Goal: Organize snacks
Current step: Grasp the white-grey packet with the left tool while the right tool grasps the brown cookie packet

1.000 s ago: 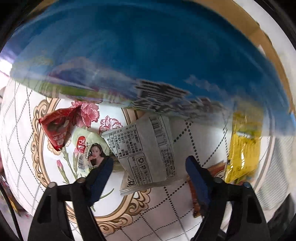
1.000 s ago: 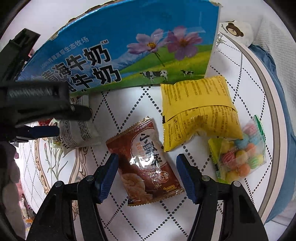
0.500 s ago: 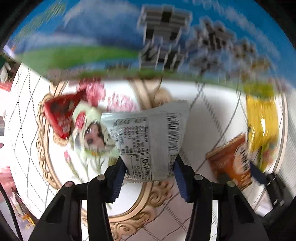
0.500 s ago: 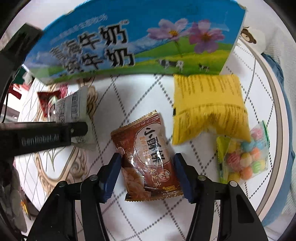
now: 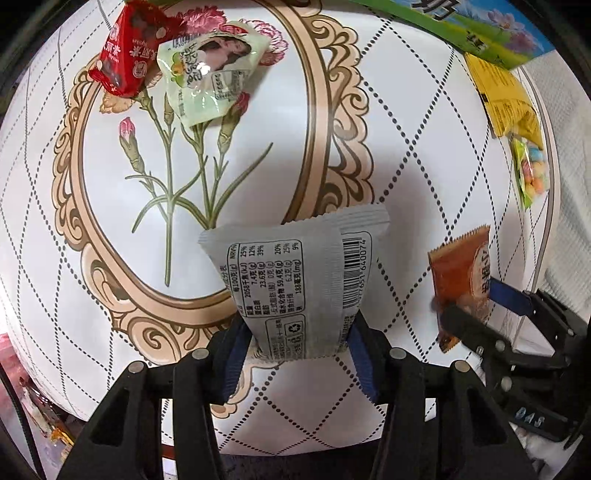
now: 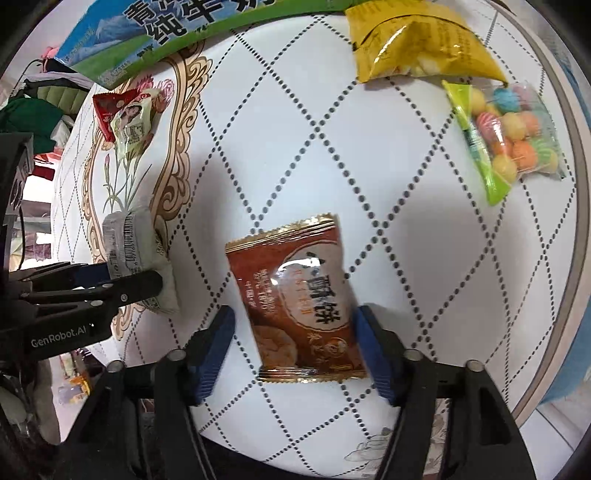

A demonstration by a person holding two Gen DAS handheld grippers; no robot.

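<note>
My left gripper (image 5: 295, 354) is shut on a grey snack packet (image 5: 295, 280) and holds it above the round table (image 5: 406, 129); the packet also shows in the right wrist view (image 6: 129, 243). My right gripper (image 6: 295, 347) straddles a brown biscuit packet (image 6: 299, 295), one pad touching its right edge, the left pad a little apart; whether it grips is unclear. The brown packet also shows in the left wrist view (image 5: 465, 280). A red packet (image 5: 129, 55) and a pale green packet (image 5: 207, 77) lie at the table's far left.
A blue and green milk carton box (image 6: 177, 33) stands at the table's far edge. A yellow bag (image 6: 417, 40) and a clear bag of coloured candy balls (image 6: 506, 129) lie at the right, near the table's rim (image 6: 576, 206).
The left gripper closed on the grey packet and lifted it back from the box. The right gripper's jaws narrowed around the brown packet, and both cameras pulled back and up.
</note>
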